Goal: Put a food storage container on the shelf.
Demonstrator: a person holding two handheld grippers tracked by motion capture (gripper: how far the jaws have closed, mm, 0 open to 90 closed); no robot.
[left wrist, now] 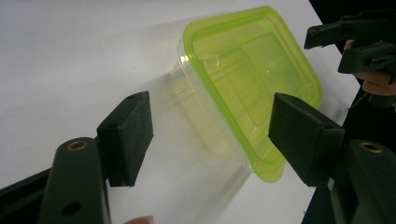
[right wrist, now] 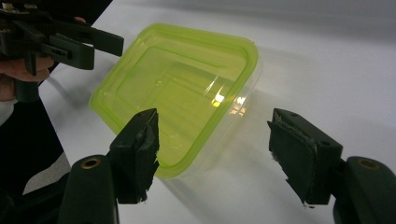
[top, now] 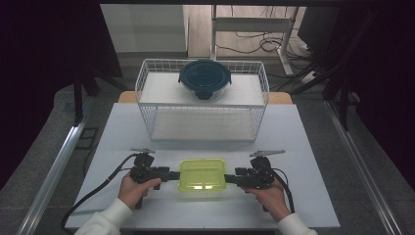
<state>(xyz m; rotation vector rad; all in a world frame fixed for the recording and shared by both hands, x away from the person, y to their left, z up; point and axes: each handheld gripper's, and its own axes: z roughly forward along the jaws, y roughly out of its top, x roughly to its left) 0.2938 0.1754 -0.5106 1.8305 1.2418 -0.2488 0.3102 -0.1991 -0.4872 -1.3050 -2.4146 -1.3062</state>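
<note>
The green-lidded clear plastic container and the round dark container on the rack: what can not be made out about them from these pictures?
- Round dark-lidded container on the white wire rack: high view, too small and dark to tell its contents.
- Green-lidded clear rectangular plastic container: in the high view, the lid hides the inside.
- The container's near corner: in the right gripper view, a jaw of the open right hand-held gripper covers part of it.
- Left hand-held gripper: open, cut off by the bottom edge in the left gripper view.

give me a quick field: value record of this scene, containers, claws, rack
near container: clear box with green lid, lid on, resting on the white table
left claw: open, at the box's left end, jaws either side of it
right claw: open, at the box's right end
wire rack: at the table's far side
far container: round bowl with dark lid, on the rack's upper shelf
</note>
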